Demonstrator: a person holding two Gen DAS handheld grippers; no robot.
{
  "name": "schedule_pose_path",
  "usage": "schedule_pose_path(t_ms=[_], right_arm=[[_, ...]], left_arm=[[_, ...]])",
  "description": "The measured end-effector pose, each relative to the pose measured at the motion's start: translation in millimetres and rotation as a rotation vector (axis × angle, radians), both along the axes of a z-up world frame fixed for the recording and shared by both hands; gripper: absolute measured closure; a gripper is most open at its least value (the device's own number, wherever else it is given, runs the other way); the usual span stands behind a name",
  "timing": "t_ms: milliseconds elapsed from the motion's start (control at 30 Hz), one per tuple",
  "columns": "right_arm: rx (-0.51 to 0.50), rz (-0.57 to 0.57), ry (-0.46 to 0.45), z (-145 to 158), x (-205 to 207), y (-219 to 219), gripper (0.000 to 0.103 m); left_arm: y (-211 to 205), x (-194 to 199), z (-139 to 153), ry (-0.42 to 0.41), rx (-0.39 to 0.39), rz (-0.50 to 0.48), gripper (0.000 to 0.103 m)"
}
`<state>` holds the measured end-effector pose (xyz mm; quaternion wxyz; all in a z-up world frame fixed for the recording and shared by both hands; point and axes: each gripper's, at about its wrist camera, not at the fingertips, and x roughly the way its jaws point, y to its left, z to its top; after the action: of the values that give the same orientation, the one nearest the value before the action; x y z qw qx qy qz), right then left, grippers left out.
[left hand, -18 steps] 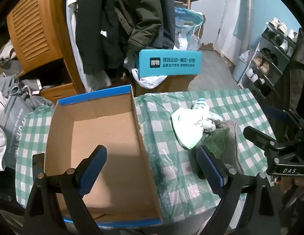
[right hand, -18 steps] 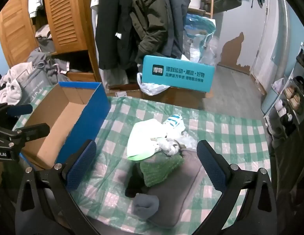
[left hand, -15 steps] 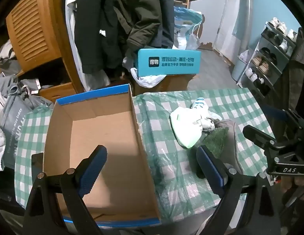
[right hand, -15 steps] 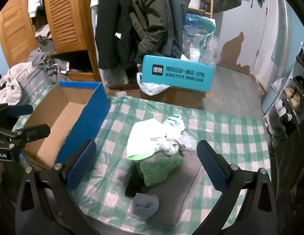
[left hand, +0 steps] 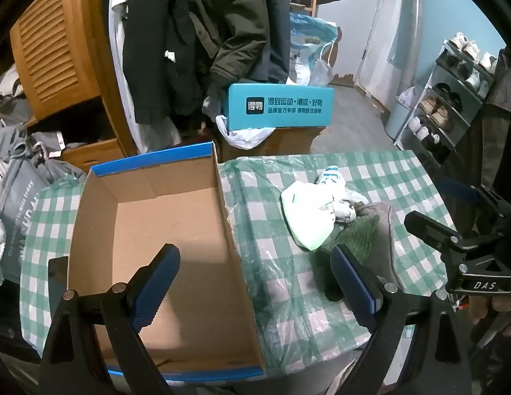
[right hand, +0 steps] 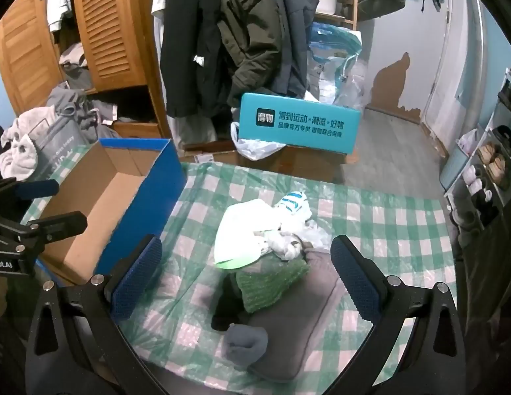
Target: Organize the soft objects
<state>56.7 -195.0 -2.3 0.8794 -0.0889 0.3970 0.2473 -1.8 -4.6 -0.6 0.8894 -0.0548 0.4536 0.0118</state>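
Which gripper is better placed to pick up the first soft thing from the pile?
Right. The right hand-held gripper hangs open directly over the green knitted item in the pile, while the left hand-held gripper, also open, straddles the empty cardboard box's wall.

Matt cardboard box, glossy plastic tablecloth, knitted green cloth

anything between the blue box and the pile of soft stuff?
Nothing but bare checked tablecloth under clear plastic, between the cardboard box and the pile; clearest in the right wrist view.
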Motion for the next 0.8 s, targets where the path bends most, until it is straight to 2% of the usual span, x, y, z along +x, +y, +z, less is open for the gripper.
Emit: schedule_pose_path(t_ms=[800], right_arm=[[0.001,0.0,0.003,0.2,-0.9,-1.9,0.002]], left_arm=[[-5.2,-1.2,-1.5,0.009,0.0,-0.019,0.009]])
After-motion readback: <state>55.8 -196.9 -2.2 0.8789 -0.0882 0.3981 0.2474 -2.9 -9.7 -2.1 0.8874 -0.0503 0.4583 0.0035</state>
